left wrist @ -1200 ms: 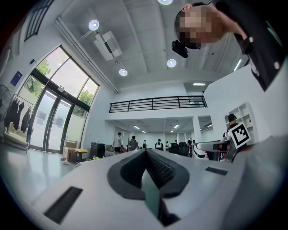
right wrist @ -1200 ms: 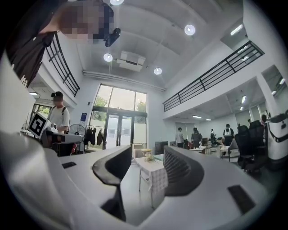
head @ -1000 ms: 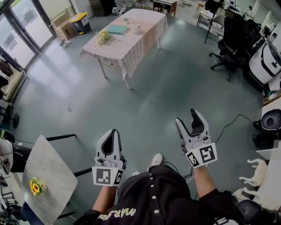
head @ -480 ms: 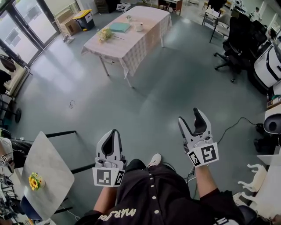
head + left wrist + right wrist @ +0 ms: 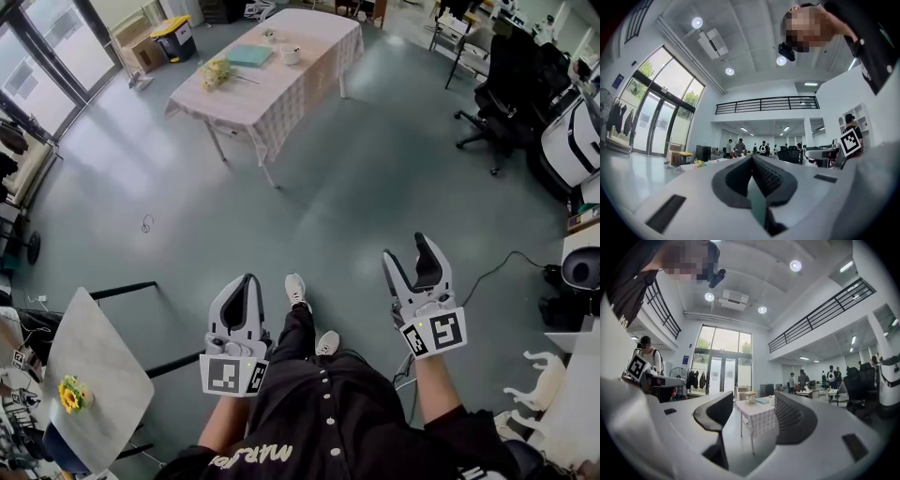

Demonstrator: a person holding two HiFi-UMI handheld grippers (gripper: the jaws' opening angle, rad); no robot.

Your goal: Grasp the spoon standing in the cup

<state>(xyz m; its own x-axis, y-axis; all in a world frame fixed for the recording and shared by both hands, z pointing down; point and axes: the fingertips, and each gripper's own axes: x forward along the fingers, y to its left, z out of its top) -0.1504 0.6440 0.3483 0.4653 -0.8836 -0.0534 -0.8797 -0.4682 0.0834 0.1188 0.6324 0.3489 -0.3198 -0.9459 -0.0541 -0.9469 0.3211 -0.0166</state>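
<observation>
A long table with a pale checked cloth (image 5: 281, 89) stands far ahead across the grey floor. On it sits a white cup (image 5: 290, 56); any spoon in it is too small to make out. My left gripper (image 5: 246, 281) is held low by my body, jaws shut with nothing between them. My right gripper (image 5: 403, 249) is at the same height, jaws open and empty. In the right gripper view the table (image 5: 759, 416) shows between the spread fingers of the right gripper (image 5: 752, 405). The left gripper (image 5: 752, 160) points up into the room.
The table also holds yellow flowers (image 5: 217, 71) and a teal book (image 5: 248, 56). Black office chairs (image 5: 497, 84) stand at the right, and a cable (image 5: 506, 258) lies on the floor. A small marble table (image 5: 103, 366) with a sunflower pot (image 5: 70, 396) is at my lower left.
A foot has stepped forward between the grippers and the view has shifted slightly against the far table. Both grippers keep their pose and jaw state.
</observation>
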